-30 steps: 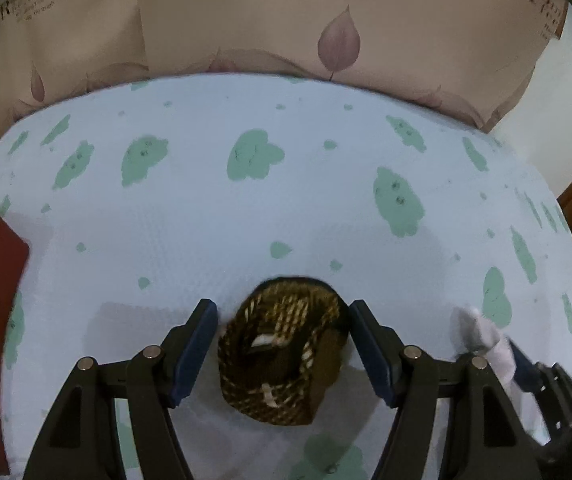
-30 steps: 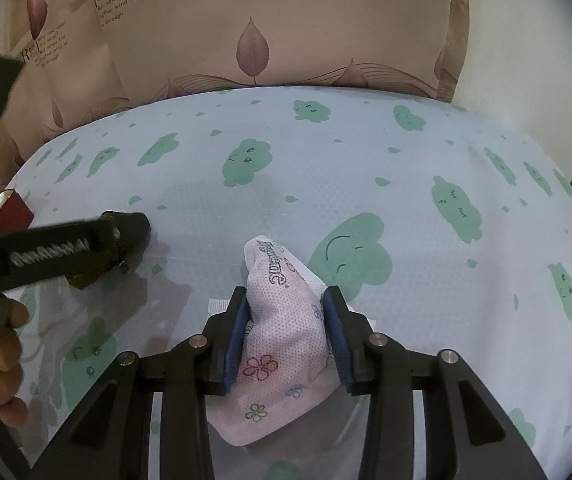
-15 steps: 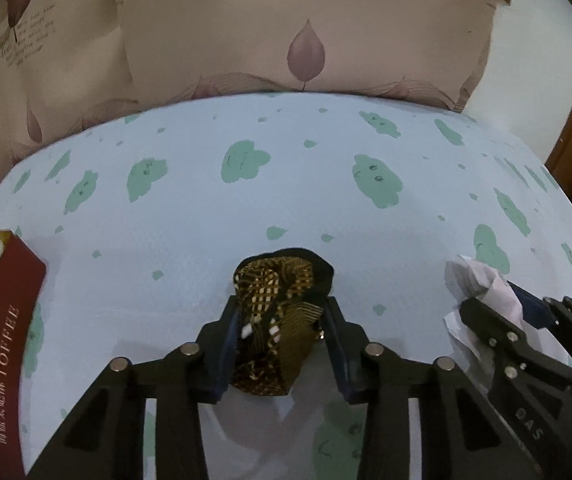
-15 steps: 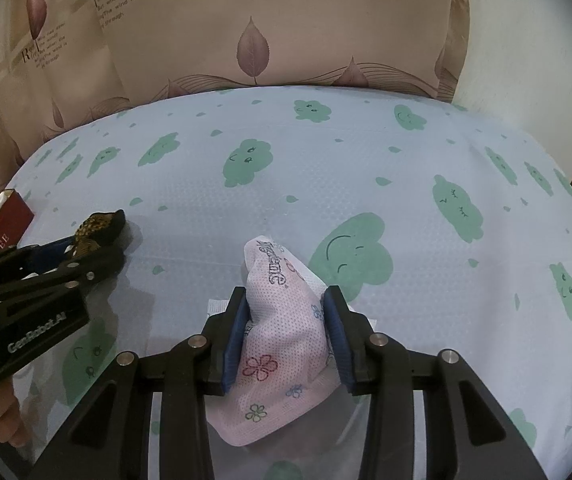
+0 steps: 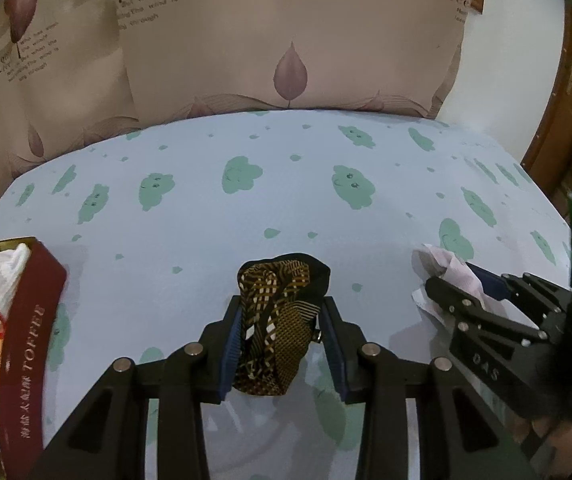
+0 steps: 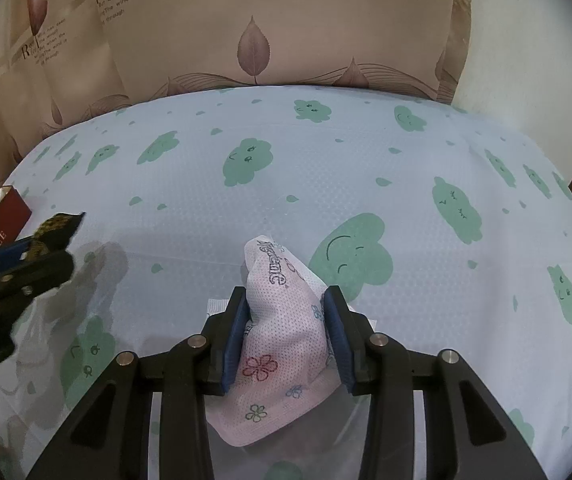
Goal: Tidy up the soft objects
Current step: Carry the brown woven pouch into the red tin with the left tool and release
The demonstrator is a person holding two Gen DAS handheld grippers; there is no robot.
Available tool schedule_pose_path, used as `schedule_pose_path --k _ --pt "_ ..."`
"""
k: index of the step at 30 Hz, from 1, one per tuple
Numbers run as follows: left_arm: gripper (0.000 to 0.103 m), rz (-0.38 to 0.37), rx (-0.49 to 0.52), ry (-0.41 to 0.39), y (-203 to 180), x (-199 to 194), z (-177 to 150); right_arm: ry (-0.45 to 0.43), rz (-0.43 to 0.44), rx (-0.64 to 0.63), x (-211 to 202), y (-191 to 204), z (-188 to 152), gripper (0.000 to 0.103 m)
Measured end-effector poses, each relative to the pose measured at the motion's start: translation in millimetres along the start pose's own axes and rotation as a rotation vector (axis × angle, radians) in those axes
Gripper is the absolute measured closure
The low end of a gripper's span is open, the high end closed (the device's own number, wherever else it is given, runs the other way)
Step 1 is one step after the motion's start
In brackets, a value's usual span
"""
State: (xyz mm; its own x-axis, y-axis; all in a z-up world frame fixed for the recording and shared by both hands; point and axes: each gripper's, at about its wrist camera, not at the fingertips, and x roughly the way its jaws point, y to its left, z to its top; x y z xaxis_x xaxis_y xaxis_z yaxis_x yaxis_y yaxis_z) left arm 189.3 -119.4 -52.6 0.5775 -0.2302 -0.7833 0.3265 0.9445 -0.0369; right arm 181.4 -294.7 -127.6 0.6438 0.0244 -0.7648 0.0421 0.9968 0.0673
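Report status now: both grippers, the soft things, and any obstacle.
Left gripper shut on brown cloth. Right gripper shut on pink pack. Red box at left, part full. No obstacle seen on sheet.

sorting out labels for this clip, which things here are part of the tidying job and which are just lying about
Part of the job:
- brown patterned cloth, clamped in the left gripper
- pink floral pack, clamped in the right gripper
- red TOFFEE box, already holding soft items

Just there:
- cloud-print bedsheet
- leaf-print pillows
- wooden door frame
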Motion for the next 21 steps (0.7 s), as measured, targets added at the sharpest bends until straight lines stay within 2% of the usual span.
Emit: schedule_pose_path --k 6,21 --pt "0.066 0.013 -0.028 -0.001 15.9 -15.6 -11.1 0.0 0.0 0.0 -0.1 0.0 -0.1 0.065" --pt "0.066 0.148 -0.055 -0.061 88.8 -77.3 -25.6 0.001 -0.008 -0.005 0.3 0.5 -0.4 0.065"
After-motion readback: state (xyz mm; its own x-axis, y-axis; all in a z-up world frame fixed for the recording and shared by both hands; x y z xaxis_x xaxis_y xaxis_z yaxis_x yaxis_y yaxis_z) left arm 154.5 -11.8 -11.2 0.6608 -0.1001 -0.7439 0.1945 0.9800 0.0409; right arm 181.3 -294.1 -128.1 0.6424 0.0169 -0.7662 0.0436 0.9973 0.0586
